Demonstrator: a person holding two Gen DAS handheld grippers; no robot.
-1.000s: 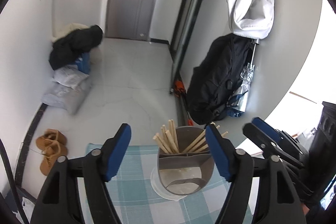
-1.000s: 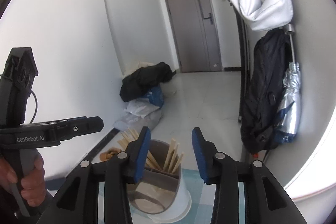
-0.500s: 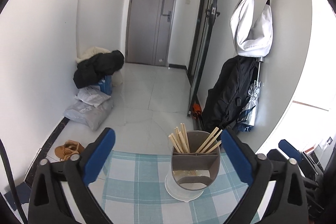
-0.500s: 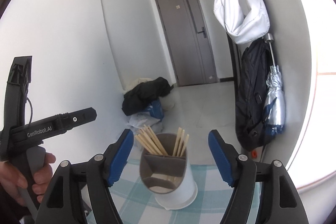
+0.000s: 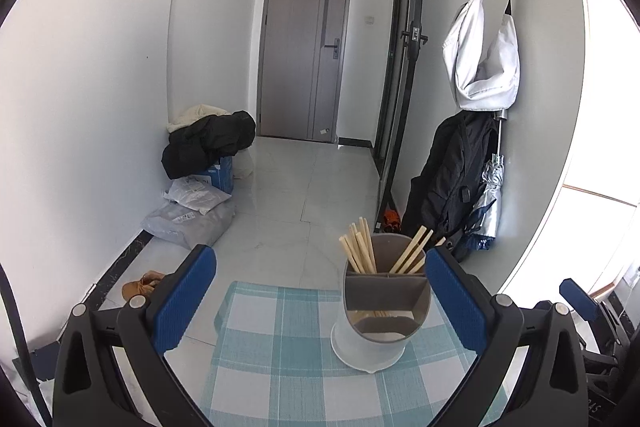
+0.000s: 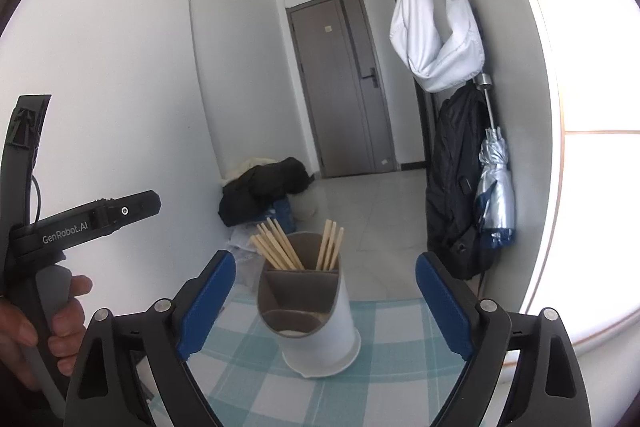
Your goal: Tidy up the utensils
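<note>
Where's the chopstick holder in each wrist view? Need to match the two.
Left wrist: chopstick holder sits lower right of centre on the checked cloth, close to the right-hand blue pad, not touched.
Right wrist: holder sits lower centre, between the open pads, nearer the left one.
Shared landmark: the grey door at the end of the hall, behind the holder in both.

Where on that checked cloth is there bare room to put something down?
The cloth lies bare left of the holder, out to its left edge, and in front of the holder. The only crowding is at the holder, where the chopsticks stand.
</note>
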